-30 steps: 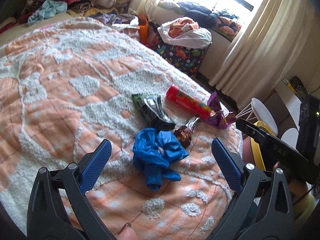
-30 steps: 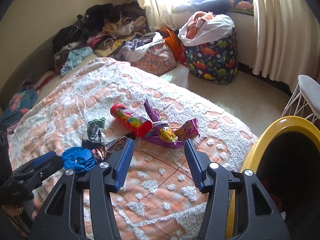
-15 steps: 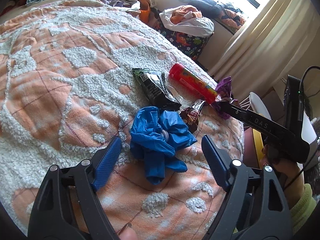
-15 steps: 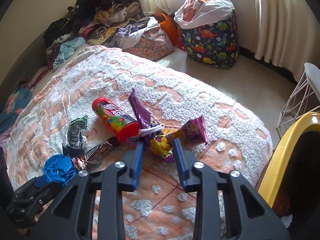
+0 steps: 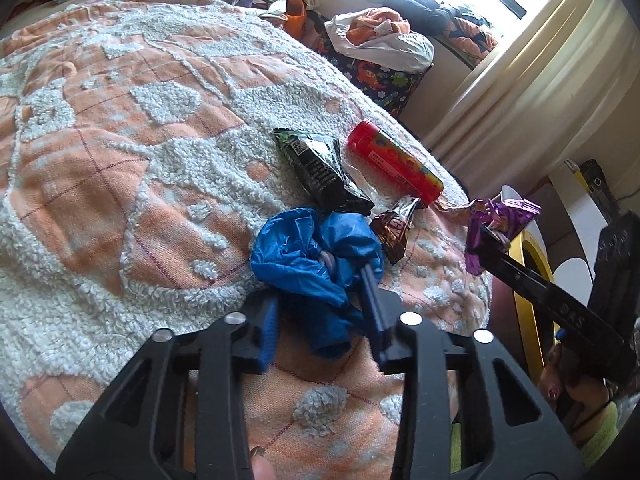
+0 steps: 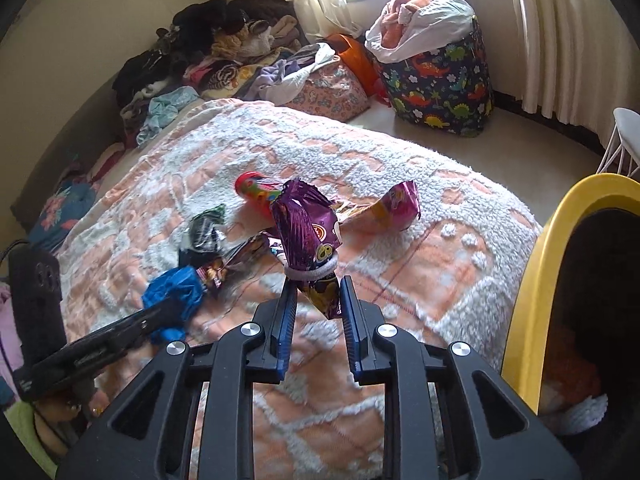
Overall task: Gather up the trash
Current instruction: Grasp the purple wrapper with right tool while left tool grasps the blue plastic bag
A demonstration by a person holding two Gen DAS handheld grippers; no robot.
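Observation:
Trash lies on an orange and white bedspread (image 5: 120, 184). My left gripper (image 5: 320, 300) is shut on a crumpled blue plastic bag (image 5: 308, 256), which rests on the bed. My right gripper (image 6: 316, 296) is shut on a purple snack wrapper (image 6: 304, 236) tied with a white band and holds it lifted above the bed. A black snack bag (image 5: 320, 168), a red tube can (image 5: 396, 168) and a brown candy wrapper (image 5: 394, 228) lie beyond the blue bag. A pink wrapper (image 6: 392, 208) lies on the bed behind the purple one.
A yellow-rimmed bin (image 6: 560, 280) stands at the bed's right edge. A dinosaur-print laundry bag (image 6: 440, 76) and piles of clothes (image 6: 224, 52) sit by the curtains. A white wire stool (image 6: 624, 140) stands at the far right.
My left gripper moved forward and closed on the blue bag. My right gripper closed on the purple wrapper and lifted it off the bed.

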